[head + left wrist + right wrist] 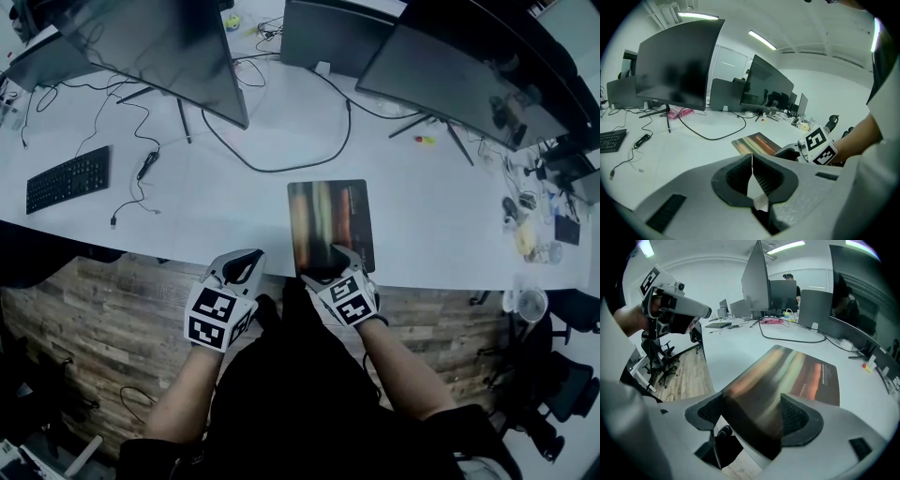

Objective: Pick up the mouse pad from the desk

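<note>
The right gripper view alone shows the right gripper (752, 413) spread around the colour-streaked mouse pad's (801, 376) near edge; left gripper (752, 177) pressed together.

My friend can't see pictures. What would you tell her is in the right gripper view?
The right gripper has its dark jaws apart, with the near end of a striped mouse pad between them, on a white desk. Behind it are monitors and a black cable, and the left gripper hangs at the upper left.

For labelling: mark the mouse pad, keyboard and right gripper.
mouse pad (328, 216), head view, middle of its striped top.
keyboard (67, 178), head view, middle of its keys.
right gripper (333, 264), head view, between its fingertips.
</note>
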Demonstrator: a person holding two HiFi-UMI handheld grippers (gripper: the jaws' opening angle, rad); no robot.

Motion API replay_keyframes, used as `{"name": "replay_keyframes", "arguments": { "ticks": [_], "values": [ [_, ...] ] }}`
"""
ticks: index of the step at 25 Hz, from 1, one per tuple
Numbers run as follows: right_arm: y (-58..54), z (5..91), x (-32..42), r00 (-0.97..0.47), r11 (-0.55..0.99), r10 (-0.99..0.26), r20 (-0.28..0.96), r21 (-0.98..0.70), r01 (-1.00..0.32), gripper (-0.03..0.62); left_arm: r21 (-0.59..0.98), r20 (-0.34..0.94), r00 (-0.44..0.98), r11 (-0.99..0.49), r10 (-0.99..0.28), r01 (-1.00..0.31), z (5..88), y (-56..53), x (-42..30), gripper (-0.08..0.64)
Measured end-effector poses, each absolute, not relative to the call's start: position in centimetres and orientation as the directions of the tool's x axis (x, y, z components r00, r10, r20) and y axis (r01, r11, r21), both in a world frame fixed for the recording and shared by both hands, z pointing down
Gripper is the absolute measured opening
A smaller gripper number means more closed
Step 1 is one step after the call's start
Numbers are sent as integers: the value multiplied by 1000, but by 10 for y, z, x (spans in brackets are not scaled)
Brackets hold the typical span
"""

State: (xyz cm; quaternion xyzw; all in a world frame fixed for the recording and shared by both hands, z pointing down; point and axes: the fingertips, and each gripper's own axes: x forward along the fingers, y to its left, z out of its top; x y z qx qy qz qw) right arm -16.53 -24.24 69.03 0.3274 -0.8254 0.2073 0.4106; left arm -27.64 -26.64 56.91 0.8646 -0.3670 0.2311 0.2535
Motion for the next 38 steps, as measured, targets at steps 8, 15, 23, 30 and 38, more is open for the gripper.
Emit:
{"name": "replay_keyframes", "arguments": {
  "ticks": [8, 15, 23, 30, 38],
  "values": [
    [-243, 691, -164, -451, 697, -377, 809, -72, -713, 372, 276, 591, 614, -584, -523, -763, 573, -266, -277, 14],
    [-251, 688, -154, -437, 685, -382, 815, -67, -725, 249, 275, 592, 614, -585, -523, -763, 570, -266, -274, 14],
    [-229, 689, -171, -451, 742, -343, 824, -56, -668, 375, 276, 586, 607, -573, -536, -772, 569, -265, -282, 14],
    [-229, 695, -171, -405, 745, -358, 841, -4, -667, 383, 293, 586, 609, -561, -534, -774, 572, -257, -291, 14],
    [-240, 693, -161, -425, 714, -360, 830, -49, -699, 382, 292, 572, 612, -562, -545, -774, 565, -271, -293, 14]
  ]
}}
